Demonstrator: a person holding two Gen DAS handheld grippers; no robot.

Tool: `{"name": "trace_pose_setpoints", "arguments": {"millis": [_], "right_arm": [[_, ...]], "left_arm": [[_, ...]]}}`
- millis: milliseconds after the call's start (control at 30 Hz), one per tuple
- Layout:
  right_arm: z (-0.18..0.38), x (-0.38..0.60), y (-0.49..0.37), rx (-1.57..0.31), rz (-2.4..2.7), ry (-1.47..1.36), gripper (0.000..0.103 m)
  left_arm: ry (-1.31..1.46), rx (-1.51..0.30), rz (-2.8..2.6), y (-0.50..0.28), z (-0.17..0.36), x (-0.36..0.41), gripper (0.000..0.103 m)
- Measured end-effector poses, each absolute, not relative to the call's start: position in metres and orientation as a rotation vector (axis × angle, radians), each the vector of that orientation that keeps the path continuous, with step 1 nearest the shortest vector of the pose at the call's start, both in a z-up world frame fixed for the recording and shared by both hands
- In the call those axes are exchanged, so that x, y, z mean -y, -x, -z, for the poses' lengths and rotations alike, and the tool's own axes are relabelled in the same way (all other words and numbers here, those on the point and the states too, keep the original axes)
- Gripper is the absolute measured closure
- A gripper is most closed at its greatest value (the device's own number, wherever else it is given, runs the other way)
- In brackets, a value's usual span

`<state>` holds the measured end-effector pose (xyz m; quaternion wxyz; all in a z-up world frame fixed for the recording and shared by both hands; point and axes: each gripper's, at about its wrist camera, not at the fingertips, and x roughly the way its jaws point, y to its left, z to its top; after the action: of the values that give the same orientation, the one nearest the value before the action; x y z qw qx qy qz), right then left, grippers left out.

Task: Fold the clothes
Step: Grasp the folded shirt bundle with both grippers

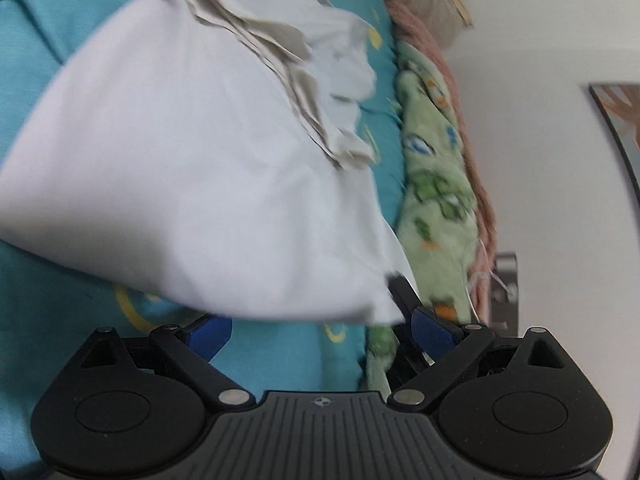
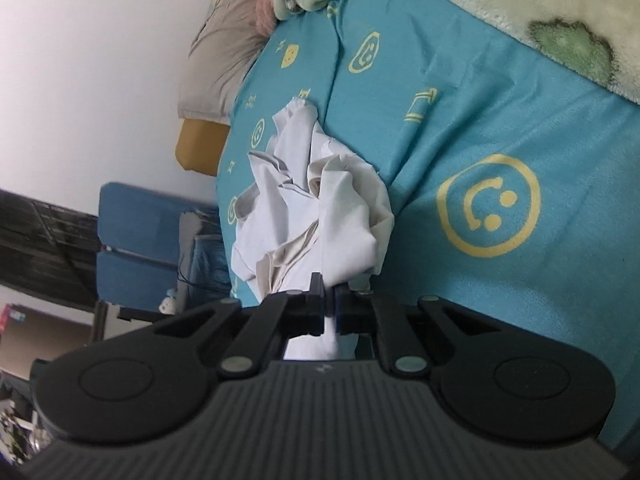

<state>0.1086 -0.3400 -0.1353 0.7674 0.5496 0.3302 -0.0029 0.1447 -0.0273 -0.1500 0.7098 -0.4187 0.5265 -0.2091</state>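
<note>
Teal smiley-print bedsheet (image 2: 460, 128) under white garment (image 2: 320, 208), green blanket (image 1: 436, 168) alongside.

One white garment (image 2: 316, 208), crumpled on one teal bedsheet (image 2: 480, 128). Two grippers: one left gripper (image 1: 320, 320), one right gripper (image 2: 330, 304). One green fleece blanket (image 1: 436, 168) along the bed edge. One pink fuzzy item (image 1: 424, 32) beside it. One grey pillow (image 2: 224, 48). One blue chair (image 2: 136, 240) by the bed. One large yellow smiley print (image 2: 488, 204), several smaller prints, too blurred to count.
</note>
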Motion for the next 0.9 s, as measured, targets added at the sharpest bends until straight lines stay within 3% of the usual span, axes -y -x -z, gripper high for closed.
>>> {"name": "trace_pose_setpoints", "arguments": {"millis": [233,500,900], "right_arm": [[0.137,0.349,-0.105,-0.688,0.026,-1.211,0.096],[0.14,0.351,-0.101,-0.688,0.049,-1.208,0.096],[0.134,0.347,-0.1,-0.642,0.045,-1.141,0.097]], "left_arm": [[0.936,-1.008,0.156,-0.148,0.14,-0.019,0.022],[0.986,-0.922,0.101,-0.148,0.137,-0.033,0.058],[0.976,-0.807,0.109,-0.134,0.117,-0.046,0.09]]}}
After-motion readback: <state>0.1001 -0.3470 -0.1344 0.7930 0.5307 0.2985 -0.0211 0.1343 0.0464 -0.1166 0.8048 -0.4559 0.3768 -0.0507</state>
